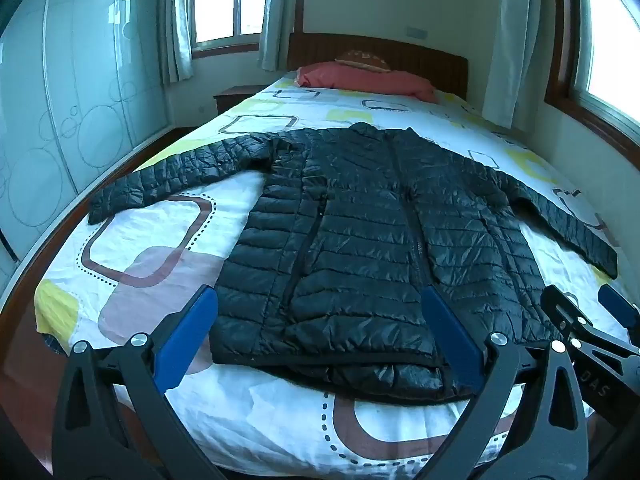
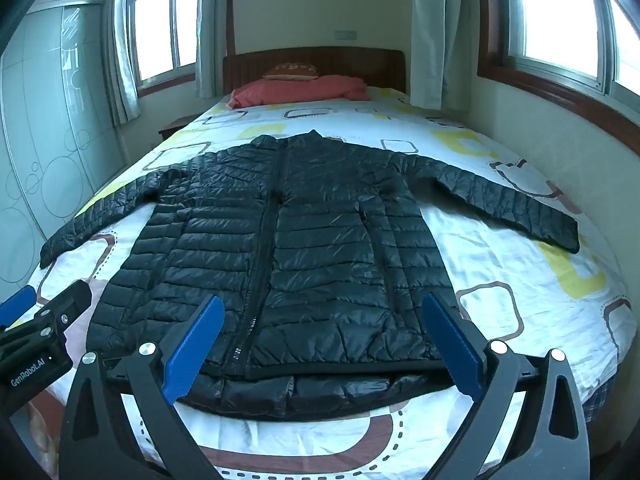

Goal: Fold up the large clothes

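Note:
A black quilted puffer jacket (image 1: 360, 224) lies flat, front up and zipped, on the bed, both sleeves spread out sideways; it also shows in the right wrist view (image 2: 296, 248). My left gripper (image 1: 320, 300) is open and empty, hovering over the jacket's hem near the foot of the bed. My right gripper (image 2: 324, 304) is open and empty, also just above the hem. The right gripper shows at the right edge of the left wrist view (image 1: 592, 304), and the left gripper at the left edge of the right wrist view (image 2: 48, 296).
The bed (image 1: 168, 264) has a white sheet with coloured rounded squares. A pink pillow (image 1: 360, 78) and a brown cushion (image 1: 362, 58) lie by the wooden headboard (image 2: 312, 62). A wardrobe (image 1: 60, 120) stands left, a windowed wall (image 2: 560, 112) right, a nightstand (image 1: 234, 96) beside the bed.

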The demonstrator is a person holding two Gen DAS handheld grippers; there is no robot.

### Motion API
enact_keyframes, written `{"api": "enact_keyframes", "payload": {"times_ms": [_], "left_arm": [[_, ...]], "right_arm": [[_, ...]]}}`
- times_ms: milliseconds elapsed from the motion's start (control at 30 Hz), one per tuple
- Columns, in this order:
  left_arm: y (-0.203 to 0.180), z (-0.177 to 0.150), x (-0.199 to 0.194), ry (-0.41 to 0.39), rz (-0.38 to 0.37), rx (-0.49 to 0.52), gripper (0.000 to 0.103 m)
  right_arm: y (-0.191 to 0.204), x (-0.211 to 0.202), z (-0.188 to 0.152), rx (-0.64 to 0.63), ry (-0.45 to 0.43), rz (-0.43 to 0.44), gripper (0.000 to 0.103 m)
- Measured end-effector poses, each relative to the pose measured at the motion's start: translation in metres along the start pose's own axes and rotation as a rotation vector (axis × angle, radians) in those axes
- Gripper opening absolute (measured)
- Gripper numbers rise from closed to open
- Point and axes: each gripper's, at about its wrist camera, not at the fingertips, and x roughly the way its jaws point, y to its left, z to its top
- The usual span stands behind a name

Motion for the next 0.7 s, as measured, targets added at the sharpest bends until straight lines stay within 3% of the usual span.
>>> {"api": "enact_keyframes", "payload": {"times_ms": [700], "left_arm": [[-0.0055,-0.0027,-0.0023,-0.009,0.001,0.011,0.101]], "right_arm": [[0.0007,0.0022,-0.0014,0.0,0.005,0.0,0.098]]}}
